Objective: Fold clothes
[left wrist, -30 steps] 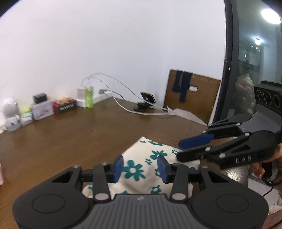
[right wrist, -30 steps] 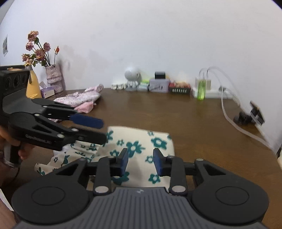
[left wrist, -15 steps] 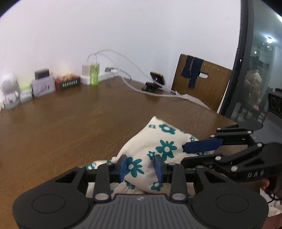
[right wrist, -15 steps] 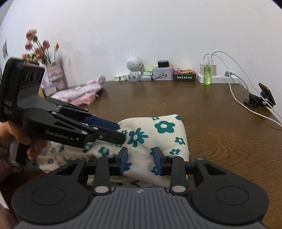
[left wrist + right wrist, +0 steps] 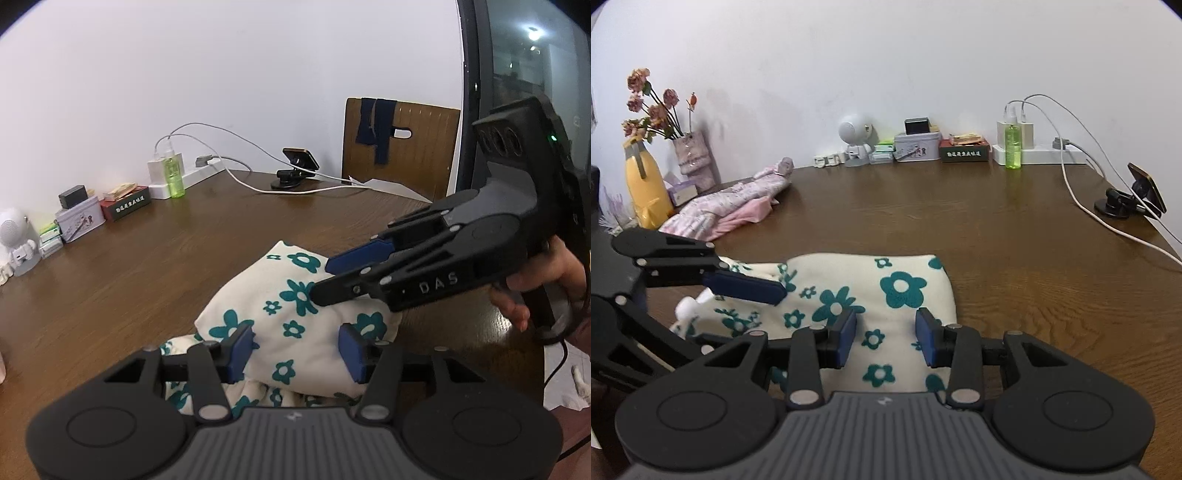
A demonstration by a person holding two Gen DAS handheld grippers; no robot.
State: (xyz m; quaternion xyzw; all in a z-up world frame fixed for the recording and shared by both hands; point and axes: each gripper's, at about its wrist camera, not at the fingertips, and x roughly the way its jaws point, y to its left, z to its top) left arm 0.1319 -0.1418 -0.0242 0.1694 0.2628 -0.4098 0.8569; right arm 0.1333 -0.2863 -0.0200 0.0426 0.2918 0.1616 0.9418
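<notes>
left gripper just opening, right gripper parted

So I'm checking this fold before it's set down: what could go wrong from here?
The left hand-held gripper has just been opening with the floral garment between its pads, so the fold may spring loose. The bunched layer beneath could stay crumpled. The right hand-held gripper may drag the cloth on the table.

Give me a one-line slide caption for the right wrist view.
Right gripper open over the folded floral garment on the wooden table; left gripper alongside.
</notes>
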